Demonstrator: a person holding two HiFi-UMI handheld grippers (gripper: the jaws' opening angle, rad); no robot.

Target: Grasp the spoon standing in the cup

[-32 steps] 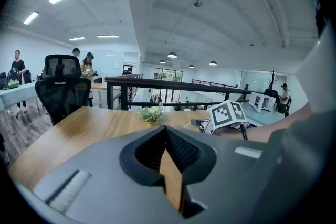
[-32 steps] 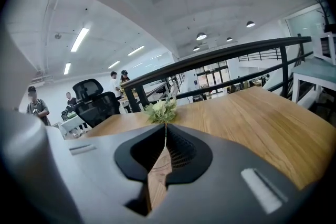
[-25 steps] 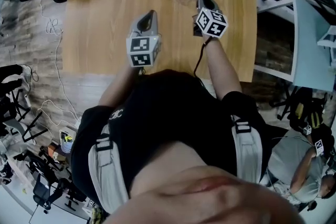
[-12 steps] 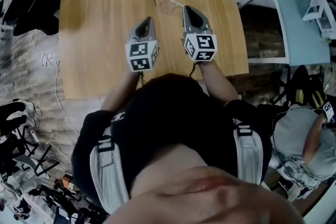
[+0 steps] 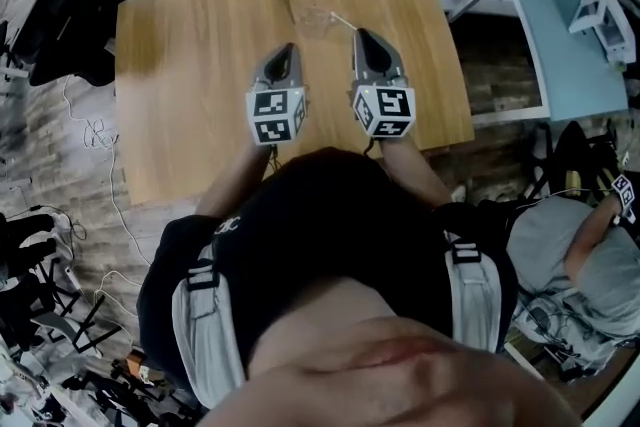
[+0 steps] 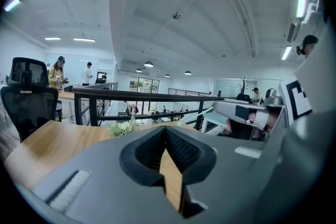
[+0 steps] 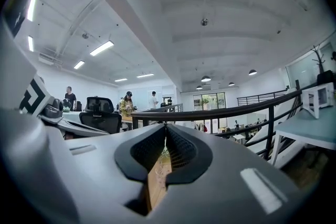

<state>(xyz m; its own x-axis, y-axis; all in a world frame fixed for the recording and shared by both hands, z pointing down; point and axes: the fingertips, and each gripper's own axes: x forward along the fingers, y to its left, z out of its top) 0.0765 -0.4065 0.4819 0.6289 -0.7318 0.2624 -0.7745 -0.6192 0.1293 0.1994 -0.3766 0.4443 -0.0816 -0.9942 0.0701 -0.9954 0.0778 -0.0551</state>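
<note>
Table (image 5: 190,95) light matt wood; cup (image 5: 316,20) clear glass; left claw (image 6: 166,131), right claw (image 7: 166,128) matt grey plastic.

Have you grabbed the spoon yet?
Not yet. Done: nothing so far. The spoon stands untouched in the cup on the table. In hand: the right gripper hovers just short of the cup, shut and empty. The left gripper beside it is shut and empty too. Left: probably open the right gripper, reach the spoon and close on it.

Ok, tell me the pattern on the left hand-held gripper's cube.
Black square markers on the white cube, clearest in the head view.
</note>
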